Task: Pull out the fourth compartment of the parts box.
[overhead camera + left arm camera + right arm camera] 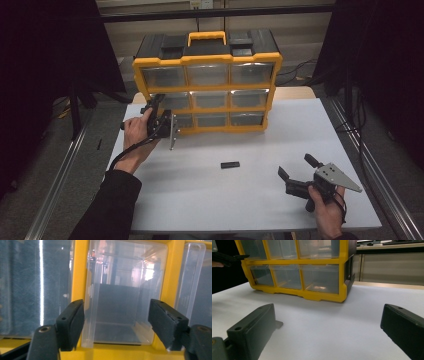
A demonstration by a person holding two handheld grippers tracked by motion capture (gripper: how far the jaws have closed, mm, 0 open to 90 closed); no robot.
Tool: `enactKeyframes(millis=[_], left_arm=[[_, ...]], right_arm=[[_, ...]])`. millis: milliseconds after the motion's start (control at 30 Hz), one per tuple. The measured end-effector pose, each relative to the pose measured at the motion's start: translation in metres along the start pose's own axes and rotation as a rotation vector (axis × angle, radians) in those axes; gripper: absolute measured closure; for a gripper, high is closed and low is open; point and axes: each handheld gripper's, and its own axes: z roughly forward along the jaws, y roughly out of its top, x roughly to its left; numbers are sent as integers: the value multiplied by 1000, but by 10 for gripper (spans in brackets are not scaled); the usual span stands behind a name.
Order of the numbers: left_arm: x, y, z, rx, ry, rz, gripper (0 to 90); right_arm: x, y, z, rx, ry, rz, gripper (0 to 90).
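Reaching in from about eight o'clock, the left hand [136, 131] holds the left gripper [156, 102] against the left column of the cabinet [207, 59], at its middle row. In the left gripper view the jaws stand spread on either side of a clear drawer [120, 302]; the drawer lies between them, but the pads are not pressing on it. The drawer fills that view from ten to two o'clock, framed by yellow bars, and looks empty.

The cabinet stands upright at twelve o'clock on the white table [210, 200], with three rows of three clear drawers and a yellow handle on top.

A small black piece [230, 164] lies flat at the table's middle, well apart from both grippers.

At five o'clock the right hand [327, 210] holds the right gripper [295, 171] low over the table. Its jaws are spread wide with nothing between them, pointing toward ten o'clock; the right gripper view looks across bare tabletop to the cabinet's lower right corner.
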Motion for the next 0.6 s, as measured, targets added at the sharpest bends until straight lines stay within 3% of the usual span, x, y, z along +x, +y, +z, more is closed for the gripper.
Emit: enactKeyframes(millis=[233, 400, 600], left_arm=[[3, 2, -1, -10, 1, 11, 419], [4, 3, -1, -10, 11, 34, 447], [7, 1, 2, -14, 1, 31, 463]], right_arm=[[0, 0, 0, 0, 0, 1, 0], [0, 0, 0, 1, 1, 1, 0], [0, 0, 0, 1, 2, -1, 0]])
